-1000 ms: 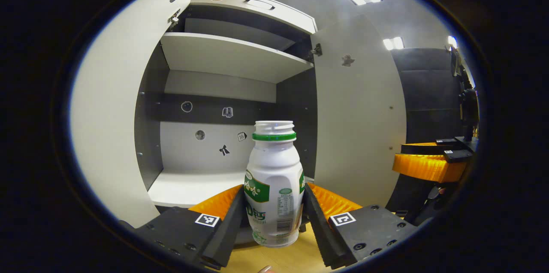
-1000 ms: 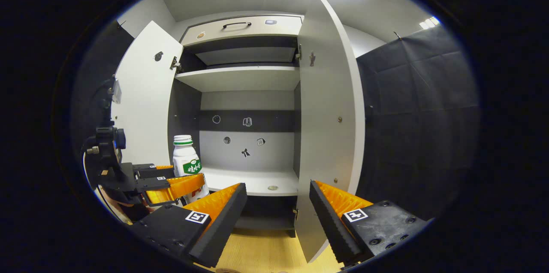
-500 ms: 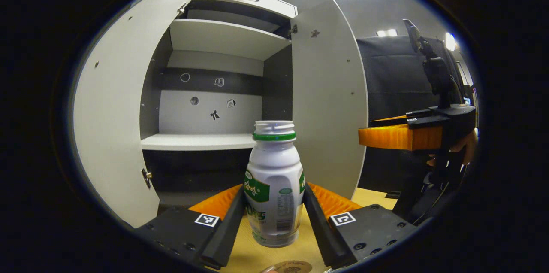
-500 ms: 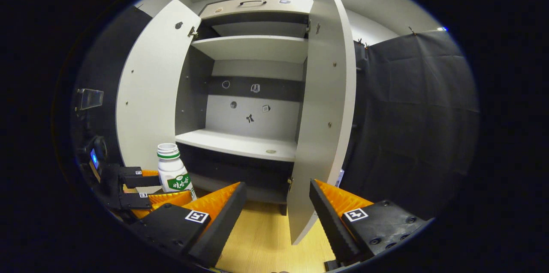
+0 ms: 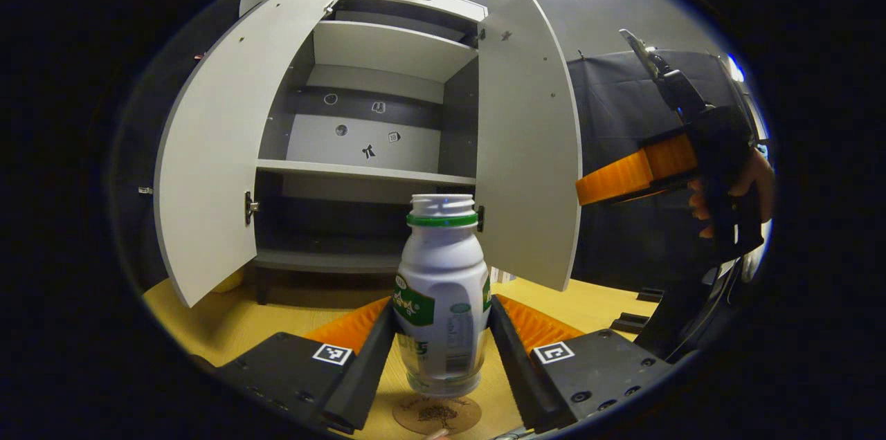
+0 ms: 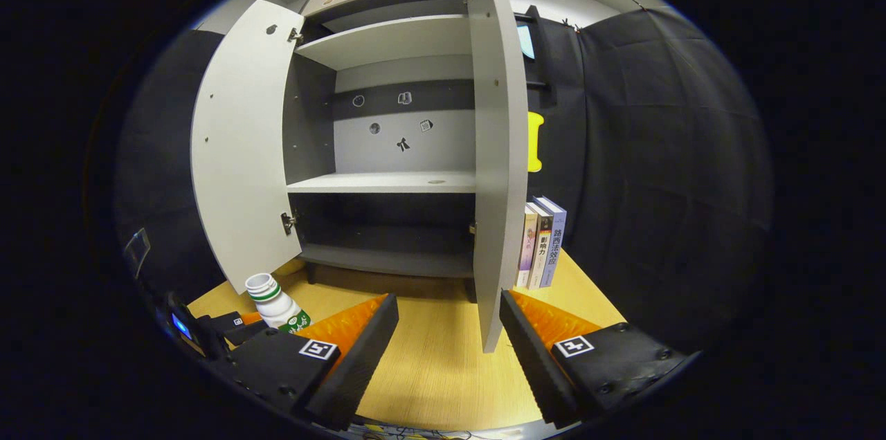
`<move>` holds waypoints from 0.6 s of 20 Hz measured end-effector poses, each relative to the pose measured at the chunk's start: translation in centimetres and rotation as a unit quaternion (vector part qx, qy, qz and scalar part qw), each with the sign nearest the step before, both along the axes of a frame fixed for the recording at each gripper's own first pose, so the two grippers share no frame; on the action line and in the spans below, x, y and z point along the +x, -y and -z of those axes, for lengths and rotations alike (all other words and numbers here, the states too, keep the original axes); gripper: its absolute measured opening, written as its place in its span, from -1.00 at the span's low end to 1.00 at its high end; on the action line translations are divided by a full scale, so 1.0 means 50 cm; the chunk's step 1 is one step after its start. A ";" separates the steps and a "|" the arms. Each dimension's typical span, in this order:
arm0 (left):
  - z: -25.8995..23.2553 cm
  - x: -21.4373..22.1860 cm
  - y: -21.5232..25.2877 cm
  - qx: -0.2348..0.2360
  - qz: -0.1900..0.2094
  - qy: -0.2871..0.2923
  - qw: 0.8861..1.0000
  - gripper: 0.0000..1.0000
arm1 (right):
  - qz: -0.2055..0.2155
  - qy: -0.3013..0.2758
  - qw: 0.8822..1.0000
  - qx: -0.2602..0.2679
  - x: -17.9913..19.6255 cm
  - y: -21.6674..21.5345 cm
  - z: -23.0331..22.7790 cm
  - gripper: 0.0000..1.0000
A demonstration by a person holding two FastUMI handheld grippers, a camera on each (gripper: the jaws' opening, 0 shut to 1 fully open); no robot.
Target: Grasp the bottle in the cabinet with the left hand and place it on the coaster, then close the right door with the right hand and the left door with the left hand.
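**Bottle held over the coaster, both cabinet doors open**

In the left gripper view the left gripper (image 5: 443,350) is clamped on the bottle (image 5: 441,295), one finger pressing each side of its lower body. The bottle stands upright between the fingers, a white body with a green band under its uncapped neck and a green label. Its base sits right over the round brown coaster (image 5: 436,414) on the wooden worktop (image 5: 208,322); whether the base actually touches the coaster cannot be told from this angle.

Beyond the bottle stands the cabinet (image 5: 377,170), with its left door (image 5: 221,177) and right door (image 5: 529,149) both swung wide open. The shelf (image 5: 360,172) inside is bare, with small stickers on the back panel above it.

The right gripper (image 6: 448,350) has its fingers spread apart with nothing between them, hovering above the worktop in front of the cabinet. In the right gripper view the right door's edge sits just ahead of it, slightly toward its right finger, and apart from both. The same gripper appears at the right of the left gripper view, held up by a hand (image 5: 751,184), well apart from the bottle.

In the right gripper view the bottle shows low at the left, near the foot of the left door. A few books (image 6: 542,243) stand upright behind the right door, against the booth wall.
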State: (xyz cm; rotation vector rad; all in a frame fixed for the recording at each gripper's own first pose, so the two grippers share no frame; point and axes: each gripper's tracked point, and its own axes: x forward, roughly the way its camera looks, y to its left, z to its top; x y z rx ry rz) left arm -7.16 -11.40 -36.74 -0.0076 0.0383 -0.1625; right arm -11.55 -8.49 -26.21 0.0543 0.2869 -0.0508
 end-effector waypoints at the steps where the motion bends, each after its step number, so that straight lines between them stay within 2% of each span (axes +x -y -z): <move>1: 0.017 -0.003 -0.003 0.005 -0.008 -0.004 1.000 0.60 | -0.004 -0.007 1.000 0.001 -0.004 -0.003 0.017 0.96; 6: 0.082 -0.014 -0.009 0.020 -0.028 -0.013 0.999 0.60 | -0.034 -0.018 0.999 0.001 -0.015 -0.037 0.058 0.96; 9: 0.102 -0.021 0.006 0.006 -0.020 -0.017 1.000 0.61 | -0.052 -0.024 0.998 -0.019 -0.016 -0.052 0.072 0.96; 12: 0.115 -0.030 0.002 0.019 -0.022 -0.015 0.999 0.61 | -0.061 -0.024 0.998 -0.018 -0.017 -0.063 0.074 0.96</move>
